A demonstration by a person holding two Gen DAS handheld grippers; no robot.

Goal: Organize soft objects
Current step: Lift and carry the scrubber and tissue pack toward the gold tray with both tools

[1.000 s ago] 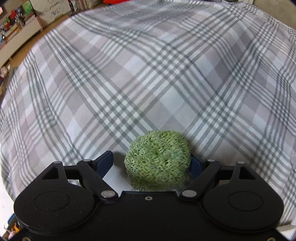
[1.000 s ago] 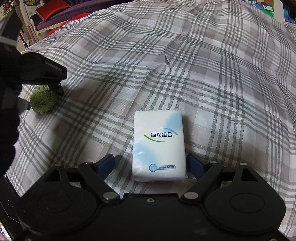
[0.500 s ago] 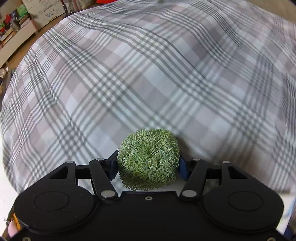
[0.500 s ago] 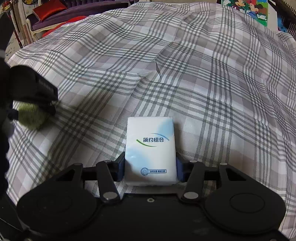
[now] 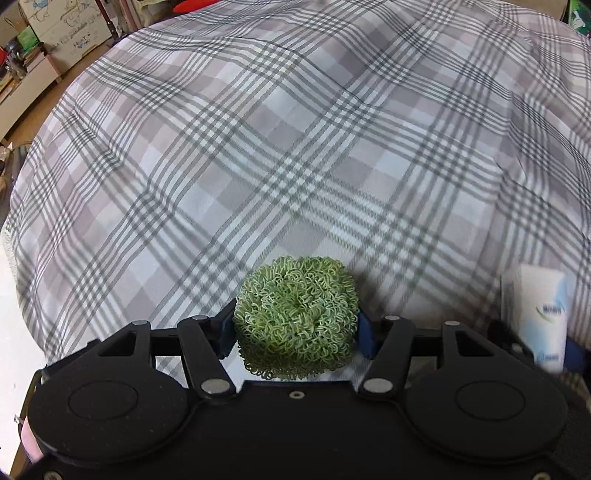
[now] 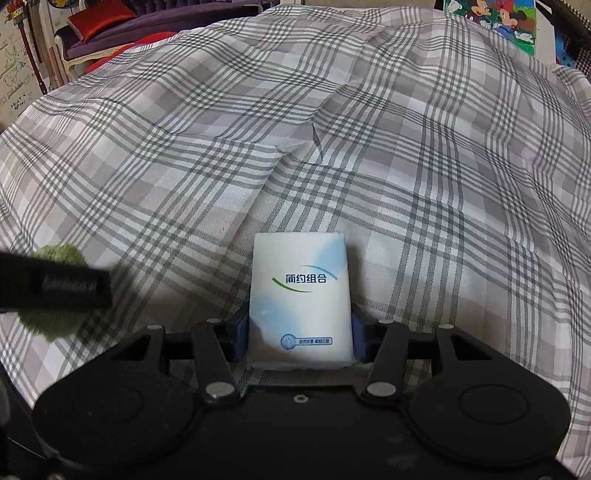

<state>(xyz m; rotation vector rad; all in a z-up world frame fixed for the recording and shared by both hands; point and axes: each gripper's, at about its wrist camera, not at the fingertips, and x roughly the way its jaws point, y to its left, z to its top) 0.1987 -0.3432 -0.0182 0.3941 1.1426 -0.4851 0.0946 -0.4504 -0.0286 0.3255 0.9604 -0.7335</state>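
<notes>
On the plaid cloth [image 5: 295, 155], grey and white checks, creased near the middle and draped over a rounded surface. Between the blue pads of the left gripper [image 5: 295, 328], a green curly scrubber ball [image 5: 295, 317], pinched from both sides, its loops bulging past the pads above and below. At the right edge of the left wrist view, a white tissue pack [image 5: 543, 314] with pale blue print, standing close beside the left gripper's linkage. Between the blue pads of the right gripper [image 6: 300, 332], that same tissue pack [image 6: 300, 295], squeezed on its two long sides, printed face up, dark characters under a green and blue arc, far end pointing away across the cloth [image 6: 406, 166]. At the left edge of the right wrist view, blurred, the dark body of the left gripper [image 6: 55, 284] with the green ball [image 6: 55, 254] showing above and below it, near the tissue pack but apart from it. Beyond the cloth's far edge, room clutter: a cardboard box [image 5: 66, 29] with drawings, a purple cushion edge [image 6: 110, 33], a bright cartoon picture [image 6: 491, 18].
</notes>
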